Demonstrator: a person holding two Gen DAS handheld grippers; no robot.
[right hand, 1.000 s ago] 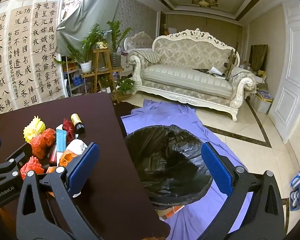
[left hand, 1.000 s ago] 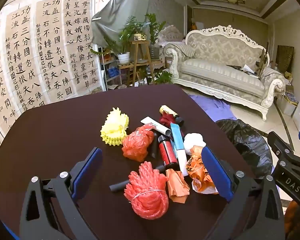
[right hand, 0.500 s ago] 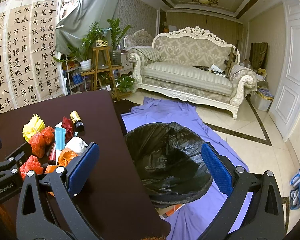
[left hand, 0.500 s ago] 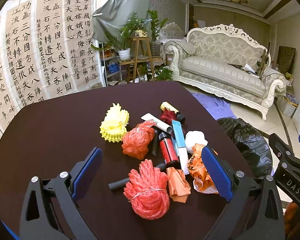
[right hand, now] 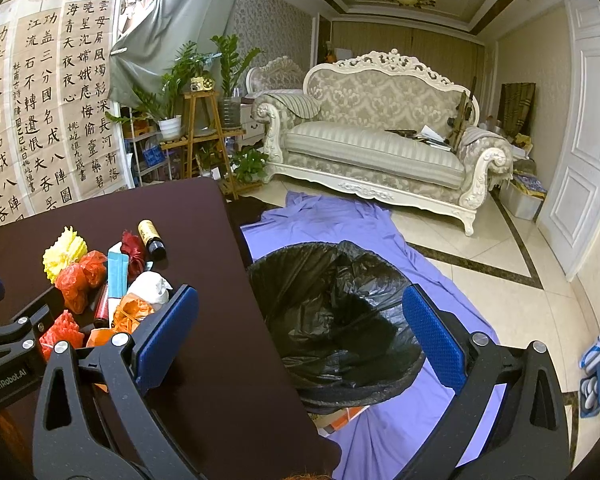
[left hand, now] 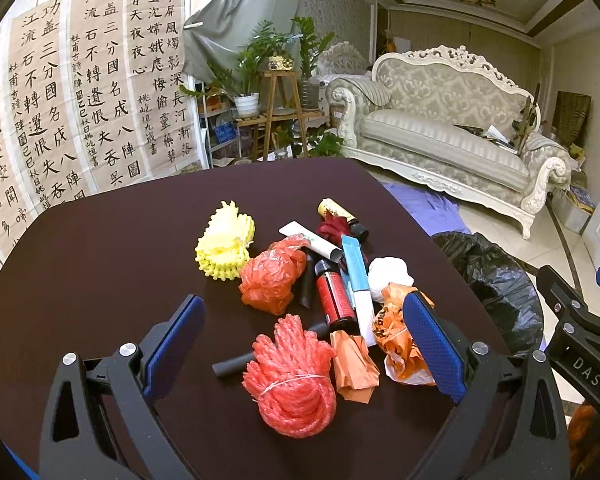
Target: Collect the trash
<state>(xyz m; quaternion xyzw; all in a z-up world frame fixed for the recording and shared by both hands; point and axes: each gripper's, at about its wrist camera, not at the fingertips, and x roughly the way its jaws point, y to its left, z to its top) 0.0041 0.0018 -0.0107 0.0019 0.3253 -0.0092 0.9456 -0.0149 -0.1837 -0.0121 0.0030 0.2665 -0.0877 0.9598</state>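
my left gripper [left hand: 300,344] has eased a little nearer the trash heap, jaws spread and empty around the red foam-net bundle [left hand: 290,376] at six o'clock, so i judge that goes first; my right gripper [right hand: 300,332] hangs released over the black-lined bin [right hand: 336,320].
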